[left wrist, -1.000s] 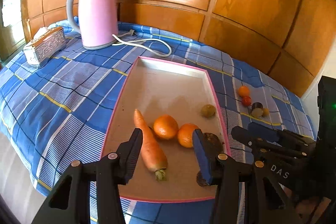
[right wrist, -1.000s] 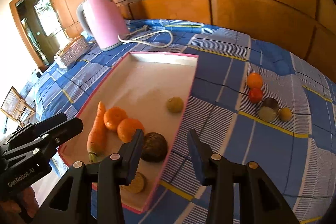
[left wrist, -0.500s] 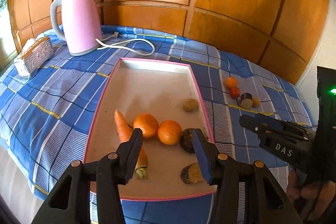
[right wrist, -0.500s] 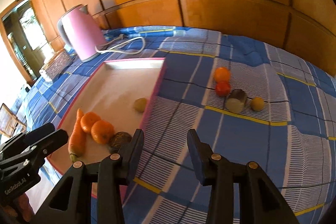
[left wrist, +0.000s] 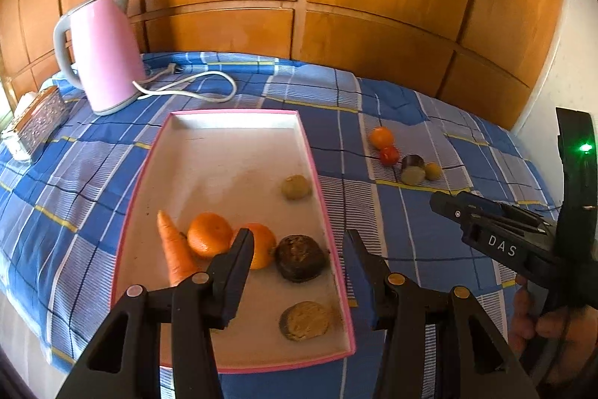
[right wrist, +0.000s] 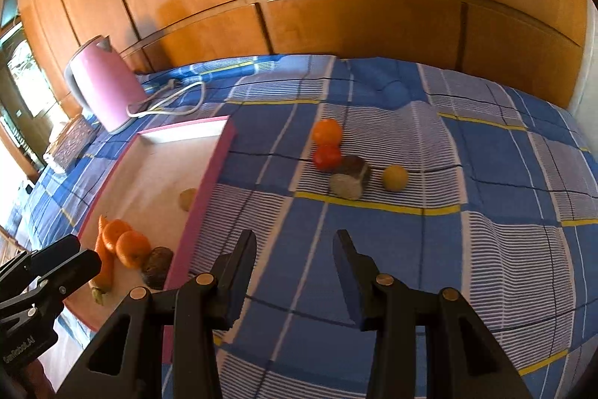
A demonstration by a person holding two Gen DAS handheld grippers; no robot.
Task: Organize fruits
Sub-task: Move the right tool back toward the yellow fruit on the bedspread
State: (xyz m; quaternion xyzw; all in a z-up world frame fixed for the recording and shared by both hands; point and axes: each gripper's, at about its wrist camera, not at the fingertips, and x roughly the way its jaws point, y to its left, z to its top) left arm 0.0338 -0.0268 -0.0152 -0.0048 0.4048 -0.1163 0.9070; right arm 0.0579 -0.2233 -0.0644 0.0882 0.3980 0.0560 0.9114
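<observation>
A pink-rimmed tray (left wrist: 316, 159) lies on the blue checked cloth. It holds a carrot (left wrist: 173, 253), two oranges (left wrist: 209, 234), a small yellowish fruit (left wrist: 296, 187), a dark round fruit (left wrist: 301, 257) and a cut half (left wrist: 304, 320). On the cloth to the right lie an orange (right wrist: 327, 131), a red fruit (right wrist: 327, 156), a cut dark fruit (right wrist: 349, 177) and a small yellow fruit (right wrist: 394, 177). My left gripper (left wrist: 299, 249) is open and empty over the tray's near end. My right gripper (right wrist: 295, 251) is open and empty over the cloth, short of that group.
A pink kettle (left wrist: 101, 53) with a white cord (left wrist: 194, 88) stands at the back left. A patterned silver box (left wrist: 35, 114) lies at the far left. Wooden wall panels close the back. The cloth's near edge drops off below the tray.
My right gripper has swung right, away from the tray toward the loose fruits on the cloth. My left gripper's view has shifted right along the tray. Both stay open.
</observation>
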